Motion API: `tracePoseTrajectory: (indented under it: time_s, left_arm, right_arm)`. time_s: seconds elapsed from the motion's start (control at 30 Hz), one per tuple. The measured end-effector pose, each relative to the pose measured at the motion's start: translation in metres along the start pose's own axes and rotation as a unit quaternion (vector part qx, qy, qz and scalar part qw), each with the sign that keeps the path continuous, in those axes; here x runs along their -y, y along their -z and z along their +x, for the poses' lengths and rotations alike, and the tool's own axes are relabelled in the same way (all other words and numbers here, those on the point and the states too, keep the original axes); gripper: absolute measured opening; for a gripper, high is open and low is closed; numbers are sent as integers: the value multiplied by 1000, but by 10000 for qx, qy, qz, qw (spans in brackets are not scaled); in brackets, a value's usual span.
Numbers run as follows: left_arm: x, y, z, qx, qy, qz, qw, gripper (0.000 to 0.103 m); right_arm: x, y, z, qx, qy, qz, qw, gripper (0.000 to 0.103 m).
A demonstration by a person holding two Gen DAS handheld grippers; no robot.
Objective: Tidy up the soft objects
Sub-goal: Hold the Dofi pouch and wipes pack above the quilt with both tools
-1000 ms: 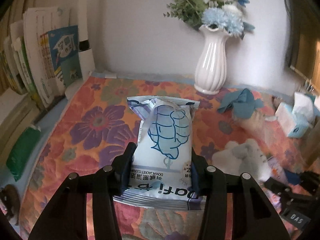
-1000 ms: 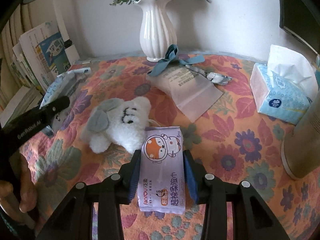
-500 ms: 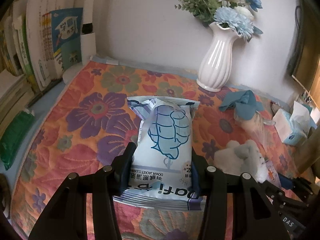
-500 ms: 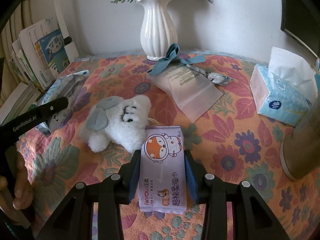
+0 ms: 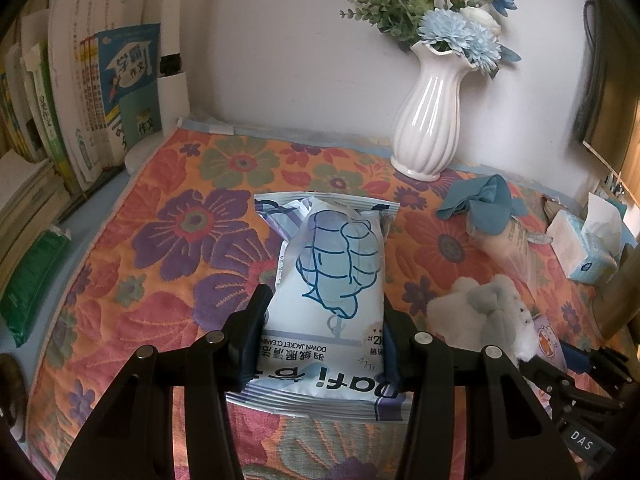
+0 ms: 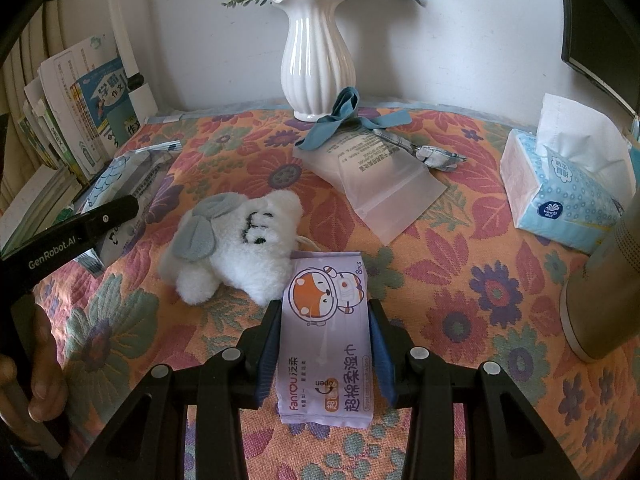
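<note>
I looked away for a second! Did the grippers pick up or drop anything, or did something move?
Nothing was taken or let go. The left hand-held gripper tilted a little, so its view shifted, but it stays clamped on the blue wipes pack. The right hand-held gripper stays clamped on the purple wipes pack. The plush toy and the white vase stayed put.

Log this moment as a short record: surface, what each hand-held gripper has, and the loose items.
surface: floral cloth
left hand-held gripper: shut on blue down-jacket wipes pack
right hand-held gripper: shut on purple wet wipes pack
beside purple pack: white plush toy, touching its far left corner
back centre: white vase with blue flowers
in front of vase: clear pouch, blue ribbon on its far end
right: tissue box
left edge: books, upright
</note>
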State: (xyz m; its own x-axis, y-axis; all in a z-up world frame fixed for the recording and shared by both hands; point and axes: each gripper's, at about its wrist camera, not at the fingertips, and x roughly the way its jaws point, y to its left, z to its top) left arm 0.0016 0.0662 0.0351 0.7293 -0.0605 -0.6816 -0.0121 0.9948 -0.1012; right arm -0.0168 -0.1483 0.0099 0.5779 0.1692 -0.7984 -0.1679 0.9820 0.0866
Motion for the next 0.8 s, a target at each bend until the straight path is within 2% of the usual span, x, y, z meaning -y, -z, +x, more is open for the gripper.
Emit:
tracePoseTrajectory:
  time_s: [0.8]
  left_arm:
    - [2, 1, -2, 24, -29, 58, 10000, 46]
  right_arm:
    - [-1, -1, 1, -3, -3, -35, 10000, 39]
